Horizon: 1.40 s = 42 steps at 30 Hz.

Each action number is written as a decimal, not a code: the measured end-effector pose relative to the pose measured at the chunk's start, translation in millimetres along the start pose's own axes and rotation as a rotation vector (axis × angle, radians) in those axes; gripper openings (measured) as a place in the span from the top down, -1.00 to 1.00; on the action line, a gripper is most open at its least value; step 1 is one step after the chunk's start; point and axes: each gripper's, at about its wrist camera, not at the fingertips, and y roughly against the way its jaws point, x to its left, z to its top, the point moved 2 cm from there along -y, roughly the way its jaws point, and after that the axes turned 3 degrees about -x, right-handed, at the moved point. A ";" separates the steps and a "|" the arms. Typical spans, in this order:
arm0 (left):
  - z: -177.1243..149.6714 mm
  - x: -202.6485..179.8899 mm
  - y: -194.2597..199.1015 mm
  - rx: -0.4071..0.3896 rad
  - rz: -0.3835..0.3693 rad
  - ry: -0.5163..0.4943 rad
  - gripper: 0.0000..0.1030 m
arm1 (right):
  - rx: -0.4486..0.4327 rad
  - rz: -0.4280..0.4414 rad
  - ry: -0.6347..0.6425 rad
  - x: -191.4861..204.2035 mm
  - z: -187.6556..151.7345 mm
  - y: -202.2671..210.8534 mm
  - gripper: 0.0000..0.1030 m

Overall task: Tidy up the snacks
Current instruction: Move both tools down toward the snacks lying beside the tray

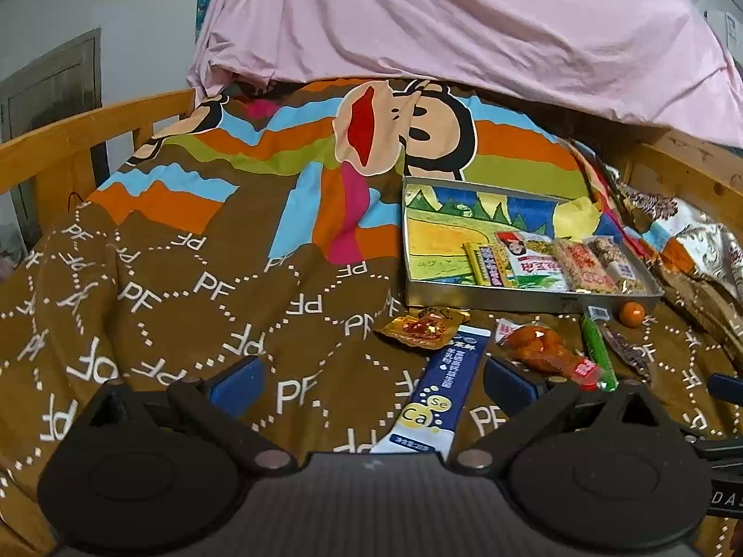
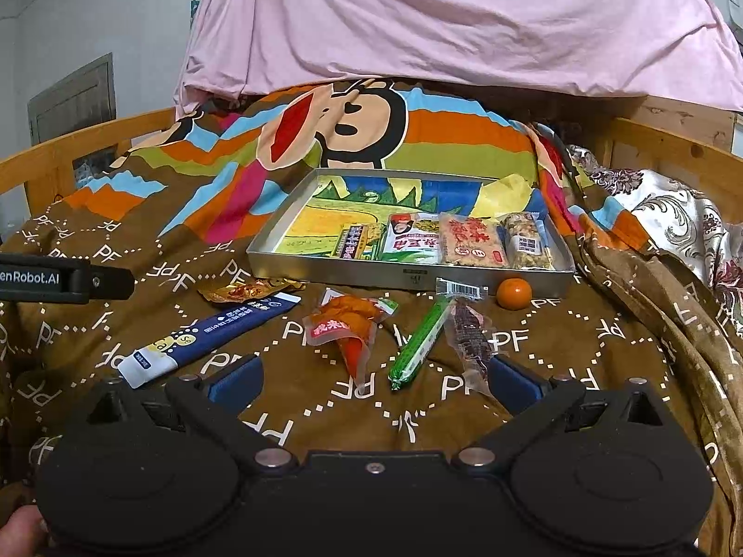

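A metal tray [image 2: 325, 274] [image 1: 483, 299] lies on the bed with several snack packets lined up along its near side. In front of it lie loose snacks: a blue stick pack [image 2: 209, 336] [image 1: 436, 394], a gold packet [image 2: 246, 290] [image 1: 425, 327], an orange packet [image 2: 346, 320] [image 1: 541, 348], a green stick [image 2: 420, 339] [image 1: 599, 352], a dark clear-wrapped snack [image 2: 471, 339] [image 1: 627, 348] and a small orange [image 2: 513, 293] [image 1: 631, 313]. My left gripper [image 1: 369, 378] is open above the blue stick pack. My right gripper [image 2: 374, 378] is open just short of the green stick.
A patterned brown quilt [image 2: 278, 417] covers the bed. Wooden rails [image 1: 69, 139] run along both sides. Pink bedding [image 2: 441, 23] is heaped behind the tray, and floral fabric [image 2: 668, 213] lies at the right. The left gripper's body [image 2: 65, 278] shows at the right wrist view's left edge.
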 end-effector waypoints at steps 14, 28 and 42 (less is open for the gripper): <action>8.9 -2.2 -2.0 -0.006 0.013 -0.045 -0.99 | -0.030 0.017 0.010 2.7 2.8 2.3 -0.99; 21.4 -2.7 -15.9 -0.008 0.029 -0.133 -0.99 | -0.063 0.097 0.170 17.2 22.3 -21.9 -0.99; 31.3 -13.9 -51.4 0.036 -0.127 -0.246 -0.99 | -0.001 0.095 0.252 17.8 18.9 -80.7 -0.99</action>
